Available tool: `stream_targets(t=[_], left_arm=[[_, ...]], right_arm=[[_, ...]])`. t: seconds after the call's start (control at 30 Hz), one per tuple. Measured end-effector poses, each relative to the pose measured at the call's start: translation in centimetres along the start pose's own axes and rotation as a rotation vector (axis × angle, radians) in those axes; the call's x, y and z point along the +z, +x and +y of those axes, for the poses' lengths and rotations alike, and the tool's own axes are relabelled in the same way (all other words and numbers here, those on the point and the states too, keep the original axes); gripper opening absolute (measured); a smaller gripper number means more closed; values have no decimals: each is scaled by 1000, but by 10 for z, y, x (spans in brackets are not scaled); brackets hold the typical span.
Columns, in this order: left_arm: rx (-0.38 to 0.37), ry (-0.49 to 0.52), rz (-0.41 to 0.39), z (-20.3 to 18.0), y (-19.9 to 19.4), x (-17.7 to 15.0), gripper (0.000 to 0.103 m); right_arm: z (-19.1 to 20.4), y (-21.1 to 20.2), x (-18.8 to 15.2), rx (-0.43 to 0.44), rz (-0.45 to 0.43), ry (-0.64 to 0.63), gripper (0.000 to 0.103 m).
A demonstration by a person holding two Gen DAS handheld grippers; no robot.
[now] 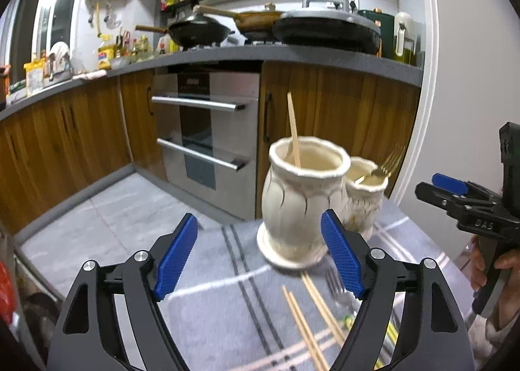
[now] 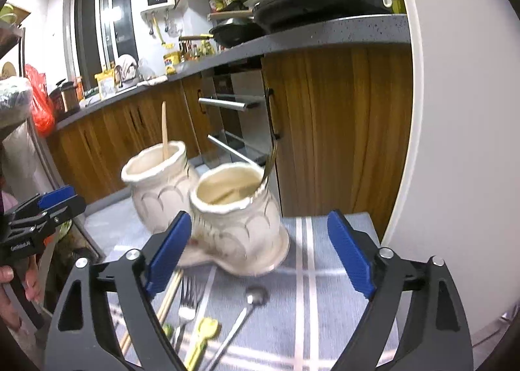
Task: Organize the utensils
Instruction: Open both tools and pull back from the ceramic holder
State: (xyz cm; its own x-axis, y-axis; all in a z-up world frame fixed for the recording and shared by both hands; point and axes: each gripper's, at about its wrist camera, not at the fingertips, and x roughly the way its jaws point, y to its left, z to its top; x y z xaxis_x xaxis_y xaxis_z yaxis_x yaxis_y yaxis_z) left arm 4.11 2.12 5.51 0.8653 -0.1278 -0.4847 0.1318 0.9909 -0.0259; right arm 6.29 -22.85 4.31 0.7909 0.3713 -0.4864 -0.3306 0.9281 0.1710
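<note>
Left wrist view, item one: my left gripper [image 1: 260, 254], jaws spread wide, nothing between the blue pads [image 1: 177, 257]. Item two: tall cream jar [image 1: 300, 195] at one o'clock from the gap, upright on the grey striped cloth [image 1: 208, 273], one wooden chopstick [image 1: 294, 130] standing in it. Item three: smaller cream jar [image 1: 365, 198] just beside it at two o'clock, a gold fork [image 1: 386, 164] leaning on its rim. Item four: loose wooden chopsticks [image 1: 312, 315] and a silver fork [image 1: 336, 283] flat on the cloth at five o'clock, partly under my right-hand finger. Right wrist view, item one: my right gripper [image 2: 260, 257], jaws equally wide and empty. Item two: the smaller jar [image 2: 237, 221] at twelve o'clock, close to the left pad [image 2: 169, 250]; the tall jar [image 2: 156, 182] behind it at ten o'clock. Item three, still to be sorted, at six to seven o'clock: chopsticks [image 2: 162, 309], silver fork [image 2: 187, 302], yellow spoon [image 2: 203, 338], long metal spoon [image 2: 247, 309]. Risks, by my judgement: the jars are top-heavy and stand close to my pads, so a sideways sweep could tip one; thin utensils flat on soft cloth may slip from the pads or drag the cloth, shifting the jars; crossed chopsticks may come up as a pair and scatter.
</note>
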Motion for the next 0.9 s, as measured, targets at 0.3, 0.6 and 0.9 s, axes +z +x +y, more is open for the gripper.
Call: stream_targets(t=[0.3, 0.6, 0.9], left_arm=[[34, 14, 118, -1, 0, -38, 89], [37, 17, 279, -10, 22, -79, 89], [45, 21, 370, -16, 36, -97, 89]], right_arm=[[3, 0, -26, 6, 116, -25, 97], [2, 19, -59, -25, 266, -37, 97], [10, 32, -77, -40, 341, -90, 95]])
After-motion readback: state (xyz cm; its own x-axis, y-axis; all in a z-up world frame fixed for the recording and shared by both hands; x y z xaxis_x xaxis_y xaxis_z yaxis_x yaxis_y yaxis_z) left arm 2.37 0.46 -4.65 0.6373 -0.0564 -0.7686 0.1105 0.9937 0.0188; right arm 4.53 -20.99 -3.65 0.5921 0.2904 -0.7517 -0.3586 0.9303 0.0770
